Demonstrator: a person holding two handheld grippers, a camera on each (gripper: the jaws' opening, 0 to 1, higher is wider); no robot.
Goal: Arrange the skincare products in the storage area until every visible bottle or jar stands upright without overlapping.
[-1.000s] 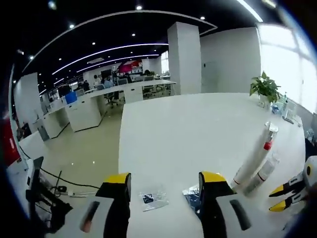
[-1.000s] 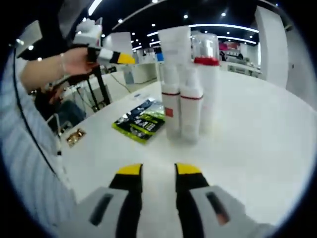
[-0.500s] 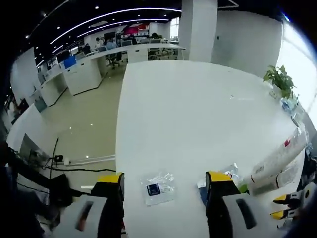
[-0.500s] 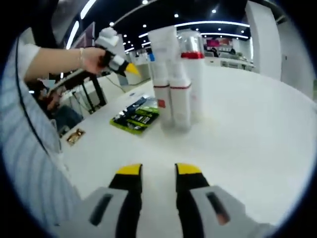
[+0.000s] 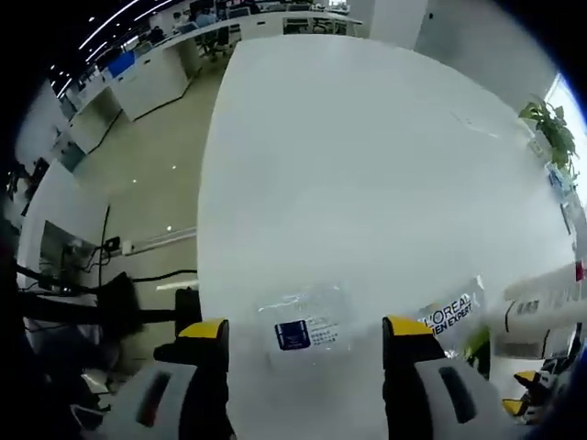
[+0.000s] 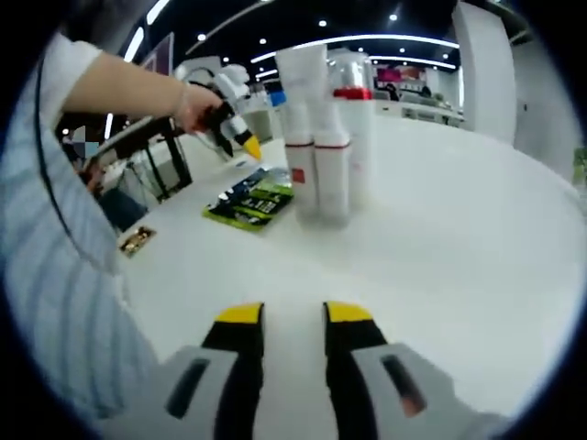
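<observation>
Skincare bottles [image 6: 326,137] stand upright in a tight cluster on the white tabletop [image 6: 440,266], at about 12 o'clock in the right gripper view, well beyond the right gripper [image 6: 293,316]. That gripper hovers low over the tabletop with its yellow-tipped jaws almost together, only a narrow gap between them and nothing held. The two front bottles are white with a red band; behind them rise a taller white one and one with a red collar under a clear cap. Just beside the cluster, at 10 o'clock, a green and black packet [image 6: 249,199] lies flat. Farther along at 10 o'clock a person's hand [image 6: 197,103] holds the left gripper [image 6: 246,145], its yellow tip angled down toward the packet.

In the left gripper view, the left gripper [image 5: 305,332] has its jaws spread wide, empty, above the tabletop [image 5: 367,165]. Between the jaw tips lies a clear sachet [image 5: 303,327] with a dark blue label. At 3 o'clock, just beside the right-hand jaw, a clear printed sachet [image 5: 451,314] lies flat, and past it the white bottles [image 5: 541,307] reach in from the edge. At 1 o'clock, far off, sits a potted plant [image 5: 554,139].
</observation>
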